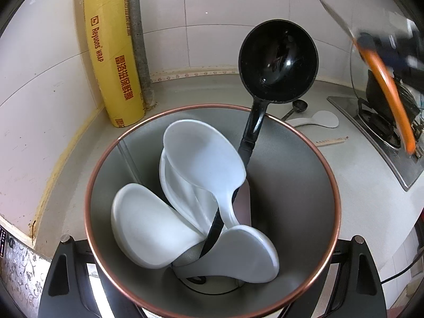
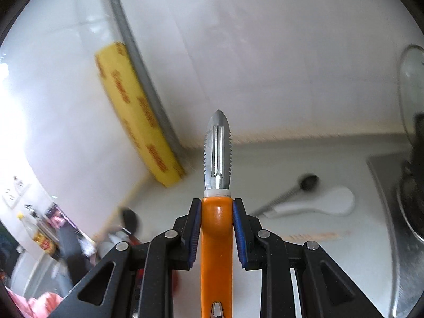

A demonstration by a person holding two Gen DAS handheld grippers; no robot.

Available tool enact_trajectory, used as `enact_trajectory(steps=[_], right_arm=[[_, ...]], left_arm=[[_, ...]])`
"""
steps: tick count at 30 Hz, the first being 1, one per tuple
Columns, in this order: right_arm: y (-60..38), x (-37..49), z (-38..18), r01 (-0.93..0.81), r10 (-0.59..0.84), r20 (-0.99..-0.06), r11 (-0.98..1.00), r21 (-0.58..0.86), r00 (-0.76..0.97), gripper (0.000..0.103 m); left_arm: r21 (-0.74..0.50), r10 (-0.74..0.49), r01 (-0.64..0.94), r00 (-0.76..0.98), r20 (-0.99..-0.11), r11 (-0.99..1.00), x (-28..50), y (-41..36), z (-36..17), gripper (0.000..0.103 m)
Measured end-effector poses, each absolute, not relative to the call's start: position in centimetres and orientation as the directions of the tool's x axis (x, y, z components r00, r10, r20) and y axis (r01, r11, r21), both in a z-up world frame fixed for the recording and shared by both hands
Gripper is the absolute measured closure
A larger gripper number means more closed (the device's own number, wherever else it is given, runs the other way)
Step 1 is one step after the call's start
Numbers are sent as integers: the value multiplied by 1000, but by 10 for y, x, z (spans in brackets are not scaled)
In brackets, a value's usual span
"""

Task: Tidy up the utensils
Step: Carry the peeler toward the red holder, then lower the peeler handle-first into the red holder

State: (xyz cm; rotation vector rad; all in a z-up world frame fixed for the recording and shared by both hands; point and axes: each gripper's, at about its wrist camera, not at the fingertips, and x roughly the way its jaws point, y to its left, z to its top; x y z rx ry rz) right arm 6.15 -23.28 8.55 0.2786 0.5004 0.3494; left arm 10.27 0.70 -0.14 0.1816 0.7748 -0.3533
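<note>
The peeler (image 2: 216, 212), with its orange handle and toothed steel blade, is sitting upright between the blue pads (image 2: 194, 234) of the right gripper (image 2: 216, 234), whose fingers are closing narrowly on the handle from both sides, the blade pointing forward over the counter (image 2: 331, 159). In the left wrist view the same peeler (image 1: 384, 90) is showing as a blurred orange streak at the far right, in the air above the stove (image 1: 381, 137). Below the left camera, a grey holder (image 1: 291, 175) with a copper rim is standing between the fingers of the left gripper (image 1: 212, 241); the fingers are spreading wide on either side of it, but whether they are pressing against its wall I cannot tell. Inside the holder, several white spoons (image 1: 204, 156) are leaning against one another, and a black ladle (image 1: 278, 61) is standing among them, its bowl rising above the rim. Beyond the holder, a white rice paddle (image 2: 318, 204) and a small dark measuring spoon (image 2: 307, 181) are lying close together on the counter, with a pale stick (image 1: 332, 141) lying near them. A yellow box of cling wrap (image 1: 111, 50) is leaning in the corner against the white tiled wall (image 1: 212, 13), just beside a grey pipe (image 1: 139, 39). A glass lid (image 2: 409, 84) is standing at the right near the stove.
</note>
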Motion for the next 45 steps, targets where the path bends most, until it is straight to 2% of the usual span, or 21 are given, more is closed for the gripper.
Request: enact_trajectory(steps=[5,9,22,45], right_arm=[[-207,63,110,-391,512,-307,839,380,802,78],[-173,69,118,-489,593,-270,792,366,759,78],[-119,86,96,-602,687,-293,725,333,665,78],[-138,62,81,-594,689,-350,725,349,635,78]], left_arm=[[31,-259,396,655,-709,918,102,5,-1,13],[29,-266,403,655,-707,915,102,5,-1,13],[13,-292,421,651,-701,907,104,9,-1,13],[-3,-290,403,654,-698,915,105,13,-2,13]])
